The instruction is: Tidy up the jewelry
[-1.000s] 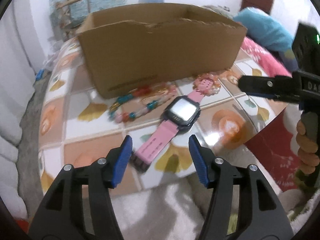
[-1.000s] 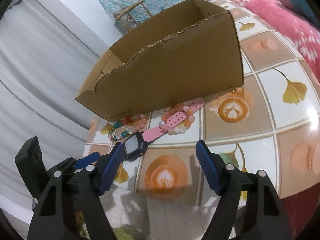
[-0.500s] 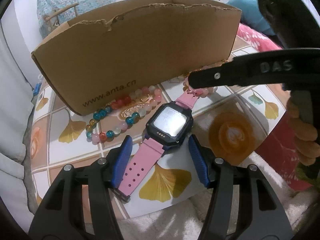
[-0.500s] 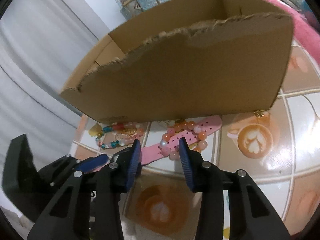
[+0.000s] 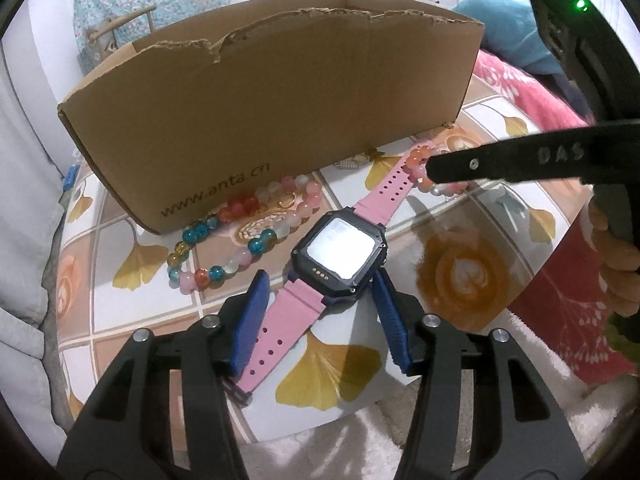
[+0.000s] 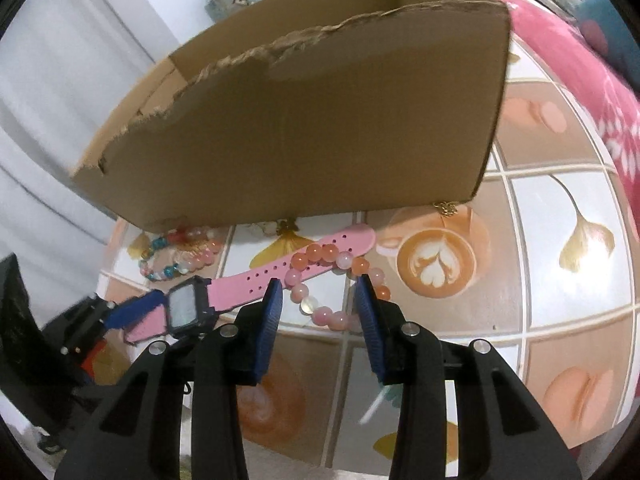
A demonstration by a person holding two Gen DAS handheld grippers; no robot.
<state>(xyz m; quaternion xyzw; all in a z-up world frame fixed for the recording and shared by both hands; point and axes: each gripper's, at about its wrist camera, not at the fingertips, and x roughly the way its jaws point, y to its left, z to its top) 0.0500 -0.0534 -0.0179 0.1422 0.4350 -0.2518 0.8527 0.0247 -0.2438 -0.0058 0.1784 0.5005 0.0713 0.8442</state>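
Note:
A pink-strapped watch (image 5: 340, 252) with a dark square case lies on the patterned table (image 5: 460, 272) in front of a cardboard box (image 5: 260, 120). My left gripper (image 5: 320, 276) straddles the case and near strap. Its jaws are closing: the right pad is at the case, the left pad still apart from the strap. A peach bead bracelet (image 6: 320, 252) lies over the watch's far strap. My right gripper (image 6: 319, 282) hangs low over it, half open, with the bracelet's near beads between the pads. A multicoloured bead bracelet (image 5: 216, 220) lies by the box.
The box (image 6: 320, 128) has a torn top edge and stands just behind the jewelry. Small gold charms (image 6: 446, 208) sit at its base. A pink blanket (image 6: 580, 60) lies beyond the table on the right. A person's hand (image 5: 616, 256) holds the right gripper's handle.
Both grippers came forward and lower. The left now straddles the watch and has narrowed slightly. The right jaws narrowed a lot and moved over the peach bracelet.

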